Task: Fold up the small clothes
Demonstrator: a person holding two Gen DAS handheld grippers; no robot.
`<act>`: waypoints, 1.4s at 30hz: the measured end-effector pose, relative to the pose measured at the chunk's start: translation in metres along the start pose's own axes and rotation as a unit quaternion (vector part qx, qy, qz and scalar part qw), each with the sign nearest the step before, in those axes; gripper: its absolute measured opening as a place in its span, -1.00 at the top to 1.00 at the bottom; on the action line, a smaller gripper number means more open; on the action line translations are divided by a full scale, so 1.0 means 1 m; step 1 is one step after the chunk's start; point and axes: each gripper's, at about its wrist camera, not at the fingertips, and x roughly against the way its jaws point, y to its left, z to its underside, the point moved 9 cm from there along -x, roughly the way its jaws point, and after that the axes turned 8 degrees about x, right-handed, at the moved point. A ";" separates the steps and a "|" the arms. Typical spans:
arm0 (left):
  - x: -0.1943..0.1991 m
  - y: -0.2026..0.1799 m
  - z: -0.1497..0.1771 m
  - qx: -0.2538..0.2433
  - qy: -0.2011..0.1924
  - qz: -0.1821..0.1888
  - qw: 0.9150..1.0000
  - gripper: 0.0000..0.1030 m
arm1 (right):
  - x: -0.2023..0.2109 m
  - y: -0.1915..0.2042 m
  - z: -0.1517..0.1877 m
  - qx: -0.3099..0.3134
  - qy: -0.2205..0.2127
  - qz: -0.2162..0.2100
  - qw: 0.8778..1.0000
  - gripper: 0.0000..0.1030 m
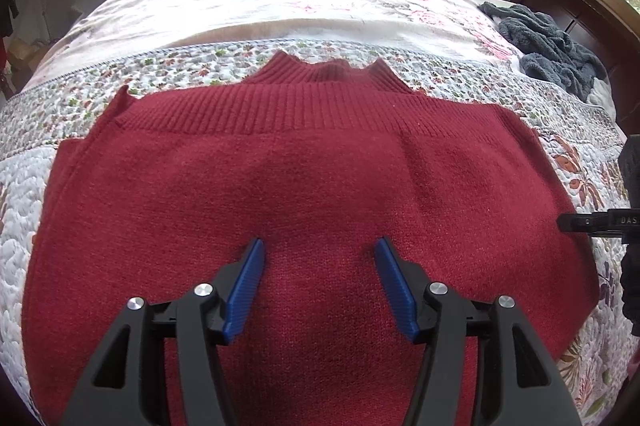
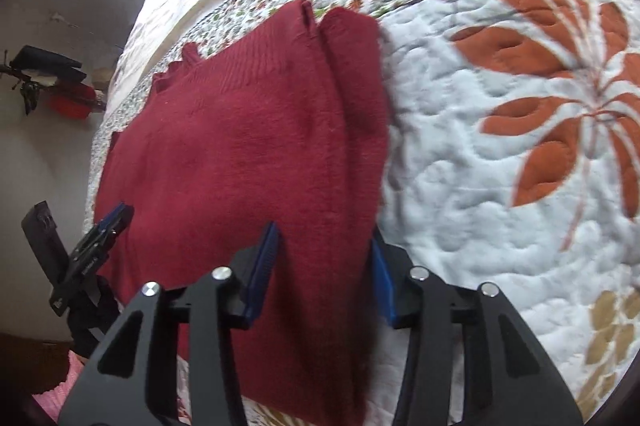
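On quilt (image 1: 36,162) | red sweater (image 1: 304,186) folded flat, ribbed hem | left tool (image 1: 320,246) wide | right tool (image 2: 324,234) wide, perhaps straddling edge

Red sweater (image 1: 304,186), floral white quilt (image 2: 480,186)

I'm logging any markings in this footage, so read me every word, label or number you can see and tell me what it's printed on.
"DAS": white letters on the right tool, cut off at the edge of the left wrist view.
Small white print on the left tool's black body, seen from the right wrist: too small and blurred to read.
Nothing else carries text.
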 end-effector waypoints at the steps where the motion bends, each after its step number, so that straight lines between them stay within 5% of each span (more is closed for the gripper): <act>1: 0.000 0.000 0.000 0.000 0.000 0.001 1.000 -0.15 | -0.001 0.003 -0.001 0.003 -0.002 -0.003 1.000 0.17; 17: 0.000 -0.001 0.001 -0.004 0.001 -0.002 1.000 -0.17 | -0.002 0.000 -0.002 -0.048 -0.020 -0.035 0.998 0.64; 26: 0.002 0.002 0.001 -0.001 0.008 0.008 1.000 -0.17 | 0.035 0.050 -0.025 -0.013 -0.042 -0.033 0.998 0.69; 32: 0.020 0.019 -0.007 0.044 0.011 0.037 0.998 -0.16 | 0.040 0.106 -0.044 0.040 -0.040 -0.019 0.998 0.71; 42: 0.046 0.052 -0.033 0.116 0.005 0.092 0.989 -0.16 | -0.012 0.195 -0.050 0.143 0.014 0.045 0.989 0.71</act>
